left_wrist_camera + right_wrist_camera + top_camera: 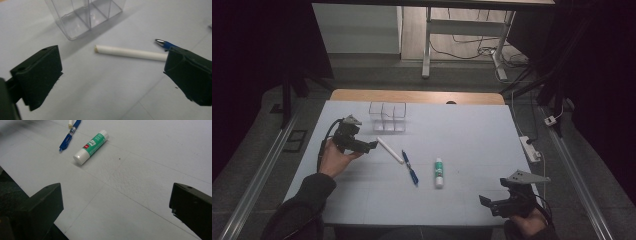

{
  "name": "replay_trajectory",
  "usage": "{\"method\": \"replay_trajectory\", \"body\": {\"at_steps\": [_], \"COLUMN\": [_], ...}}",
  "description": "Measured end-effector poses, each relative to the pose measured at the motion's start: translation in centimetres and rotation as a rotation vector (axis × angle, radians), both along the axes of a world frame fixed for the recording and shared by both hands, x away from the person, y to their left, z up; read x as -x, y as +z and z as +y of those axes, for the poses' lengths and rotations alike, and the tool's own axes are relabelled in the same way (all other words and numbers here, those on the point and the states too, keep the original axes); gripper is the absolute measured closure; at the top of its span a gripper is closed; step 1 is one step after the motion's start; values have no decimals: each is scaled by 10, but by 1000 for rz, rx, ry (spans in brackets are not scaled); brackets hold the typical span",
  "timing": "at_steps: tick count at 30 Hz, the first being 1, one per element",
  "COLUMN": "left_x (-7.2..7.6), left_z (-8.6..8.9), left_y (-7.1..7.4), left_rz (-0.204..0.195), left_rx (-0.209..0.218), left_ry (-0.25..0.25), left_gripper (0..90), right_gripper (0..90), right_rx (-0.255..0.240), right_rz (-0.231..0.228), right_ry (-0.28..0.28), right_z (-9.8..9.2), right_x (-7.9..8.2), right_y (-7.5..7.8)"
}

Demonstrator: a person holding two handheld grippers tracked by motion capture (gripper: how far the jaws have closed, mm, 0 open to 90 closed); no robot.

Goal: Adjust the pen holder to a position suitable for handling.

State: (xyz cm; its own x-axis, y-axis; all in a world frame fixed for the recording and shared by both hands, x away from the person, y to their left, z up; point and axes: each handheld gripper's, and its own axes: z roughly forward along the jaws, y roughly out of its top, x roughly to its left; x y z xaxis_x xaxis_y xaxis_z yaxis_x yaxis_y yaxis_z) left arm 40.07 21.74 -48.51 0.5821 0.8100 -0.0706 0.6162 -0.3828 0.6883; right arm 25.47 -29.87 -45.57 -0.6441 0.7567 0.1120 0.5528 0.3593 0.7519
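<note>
A white stick (390, 150) (130, 52) lies on the white table (472, 135), left of a blue pen (410, 167) (166, 45) (68, 137) and a green-and-white glue stick (439, 172) (91, 143). A clear divided box (387, 116) (83, 16) stands behind them. My left gripper (373, 145) (112, 77) is open, just left of the white stick's near end, with nothing between its jaws. My right gripper (484, 201) (116, 212) is open at the table's front right, well short of the glue stick.
A wooden strip (417, 96) borders the table's far edge. Beyond it stand a desk frame (428, 45) and cables (472, 50) on the floor. A power strip (530, 148) lies off the table's right side. Metal rails (257, 175) run along both sides.
</note>
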Motion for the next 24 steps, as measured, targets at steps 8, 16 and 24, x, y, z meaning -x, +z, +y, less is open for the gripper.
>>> {"method": "replay_trajectory", "body": {"at_steps": [8, 16, 24], "left_x": [-19, -36, -60], "left_z": [6, 13, 14], "left_y": [-2, -4, -11], "left_rz": [7, 27, 47], "left_rx": [-13, -35, -64], "left_ry": [14, 46, 124], "left_gripper": [339, 681, 886], "right_gripper": [0, 0, 0], "right_rx": [-1, 3, 2], "right_rz": [2, 3, 6], "right_ry": [3, 5, 9], "right_z": [0, 0, 0], "right_x": [0, 0, 0], "right_y": [0, 0, 0]}}
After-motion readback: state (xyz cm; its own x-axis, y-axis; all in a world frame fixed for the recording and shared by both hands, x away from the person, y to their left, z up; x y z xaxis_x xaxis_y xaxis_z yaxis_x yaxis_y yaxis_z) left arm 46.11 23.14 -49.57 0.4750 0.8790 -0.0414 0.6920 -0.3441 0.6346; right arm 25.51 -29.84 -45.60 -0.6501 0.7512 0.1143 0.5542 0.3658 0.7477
